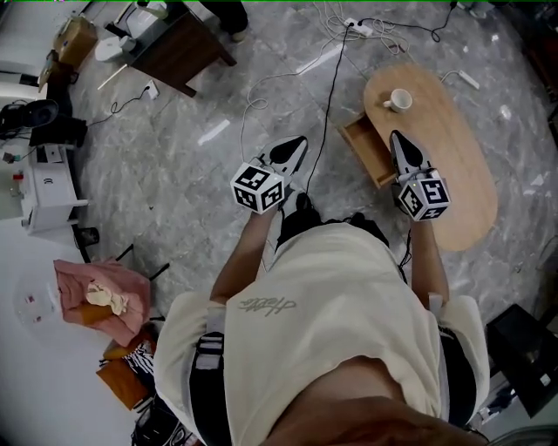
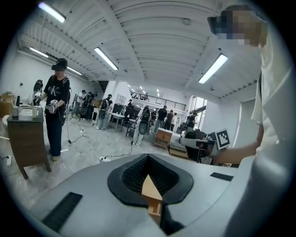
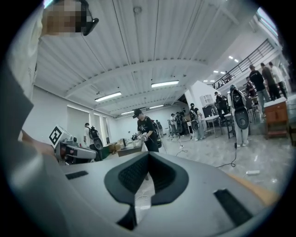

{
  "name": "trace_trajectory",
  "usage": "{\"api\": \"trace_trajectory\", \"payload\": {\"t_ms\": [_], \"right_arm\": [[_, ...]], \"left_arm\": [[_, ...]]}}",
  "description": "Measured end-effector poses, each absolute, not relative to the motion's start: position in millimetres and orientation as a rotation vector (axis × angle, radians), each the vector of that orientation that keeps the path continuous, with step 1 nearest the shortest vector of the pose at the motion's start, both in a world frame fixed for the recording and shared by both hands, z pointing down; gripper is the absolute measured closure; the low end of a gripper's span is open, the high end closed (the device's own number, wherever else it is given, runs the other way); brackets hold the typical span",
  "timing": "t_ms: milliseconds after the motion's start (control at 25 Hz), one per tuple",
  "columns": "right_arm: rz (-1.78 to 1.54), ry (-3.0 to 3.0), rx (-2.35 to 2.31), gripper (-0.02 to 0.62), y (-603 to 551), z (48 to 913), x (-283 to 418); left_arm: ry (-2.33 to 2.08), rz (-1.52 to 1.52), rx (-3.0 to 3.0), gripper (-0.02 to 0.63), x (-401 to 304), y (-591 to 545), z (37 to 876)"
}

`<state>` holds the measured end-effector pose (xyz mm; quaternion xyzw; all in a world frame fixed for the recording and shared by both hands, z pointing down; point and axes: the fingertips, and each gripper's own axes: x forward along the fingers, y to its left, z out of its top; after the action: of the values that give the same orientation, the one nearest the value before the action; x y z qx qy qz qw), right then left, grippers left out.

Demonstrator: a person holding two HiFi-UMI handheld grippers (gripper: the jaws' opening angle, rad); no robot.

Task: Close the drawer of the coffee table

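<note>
The oval wooden coffee table [image 1: 462, 165] stands at the right of the head view. Its drawer [image 1: 370, 150] is pulled out from the table's left side and hangs open. My right gripper [image 1: 395, 137] is over the table edge just right of the drawer, jaws together, holding nothing. My left gripper [image 1: 301, 142] hovers over the floor to the drawer's left, also shut and holding nothing. In the left gripper view the left gripper [image 2: 148, 156] points level into the room. The right gripper [image 3: 148, 155] does the same in its own view.
A white cup [image 1: 399, 100] sits on the table's far end. Cables [image 1: 331, 87] and a power strip [image 1: 357, 26] lie on the marble floor. A dark side table [image 1: 179, 43] stands far left, where a person [image 2: 56, 106] works. A pink cloth [image 1: 96, 292] lies near left.
</note>
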<state>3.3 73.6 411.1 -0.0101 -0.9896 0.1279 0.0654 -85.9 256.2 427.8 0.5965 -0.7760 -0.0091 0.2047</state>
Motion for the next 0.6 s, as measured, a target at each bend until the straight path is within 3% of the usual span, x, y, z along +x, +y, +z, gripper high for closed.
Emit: {"api": "trace_trajectory", "payload": {"t_ms": [320, 600], "right_arm": [[0.389, -3.012, 0.165, 0.601, 104.6, 398.9, -57.4], [0.454, -2.934, 0.441, 0.601, 114.0, 424.9, -57.4]], "left_arm": [[-2.058, -0.013, 1.817, 0.603, -173.5, 272.3, 428.2], [-1.897, -0.012, 1.925, 0.603, -210.4, 269.3, 447.8]]}}
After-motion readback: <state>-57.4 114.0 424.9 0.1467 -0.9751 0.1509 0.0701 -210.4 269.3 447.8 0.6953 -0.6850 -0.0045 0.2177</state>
